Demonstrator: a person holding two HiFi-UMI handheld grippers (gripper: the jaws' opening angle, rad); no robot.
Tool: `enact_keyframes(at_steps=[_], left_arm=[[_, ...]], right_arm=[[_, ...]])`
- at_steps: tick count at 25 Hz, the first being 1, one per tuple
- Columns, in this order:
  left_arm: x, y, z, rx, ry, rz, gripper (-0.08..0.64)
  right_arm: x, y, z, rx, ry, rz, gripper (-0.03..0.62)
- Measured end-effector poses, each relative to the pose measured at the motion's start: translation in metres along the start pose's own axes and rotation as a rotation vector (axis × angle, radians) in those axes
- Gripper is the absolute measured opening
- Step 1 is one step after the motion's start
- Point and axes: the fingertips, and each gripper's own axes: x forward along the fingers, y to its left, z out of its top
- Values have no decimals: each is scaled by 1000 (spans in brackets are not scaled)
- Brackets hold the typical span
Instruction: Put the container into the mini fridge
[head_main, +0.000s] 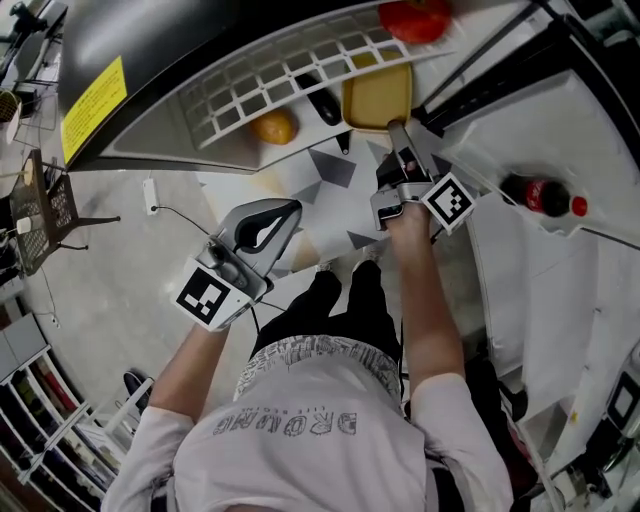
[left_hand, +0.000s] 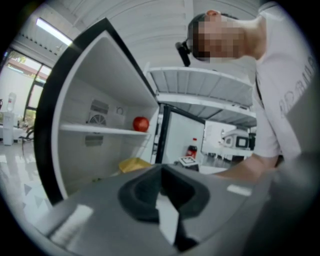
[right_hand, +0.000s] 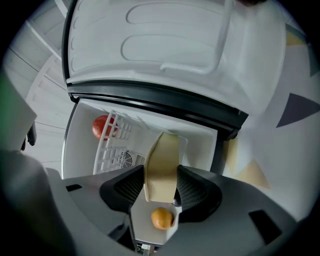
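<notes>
The yellow container (head_main: 377, 97) sits flat at the mouth of the open mini fridge (head_main: 150, 90), below its white wire shelf (head_main: 270, 85). My right gripper (head_main: 400, 135) is shut on the container's near edge. In the right gripper view the container (right_hand: 162, 160) stands between the two dark pads of my right gripper (right_hand: 161, 175) and reaches into the fridge. The left gripper view shows the container (left_hand: 134, 164) low in the fridge. My left gripper (head_main: 262, 228) hangs outside the fridge over the floor, shut with nothing in it.
An orange (head_main: 273, 127) lies inside the fridge, left of the container. A red fruit (head_main: 415, 18) sits on the wire shelf. The open fridge door (head_main: 560, 130) stands to the right with a cola bottle (head_main: 540, 195) in its rack. My legs are just below the grippers.
</notes>
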Motion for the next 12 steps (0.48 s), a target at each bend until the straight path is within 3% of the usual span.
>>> enact_keyframes(at_steps=[12], left_arm=[[3, -5, -3, -18, 23, 27, 6]], right_arm=[[38, -20, 7, 43, 8, 12, 202]])
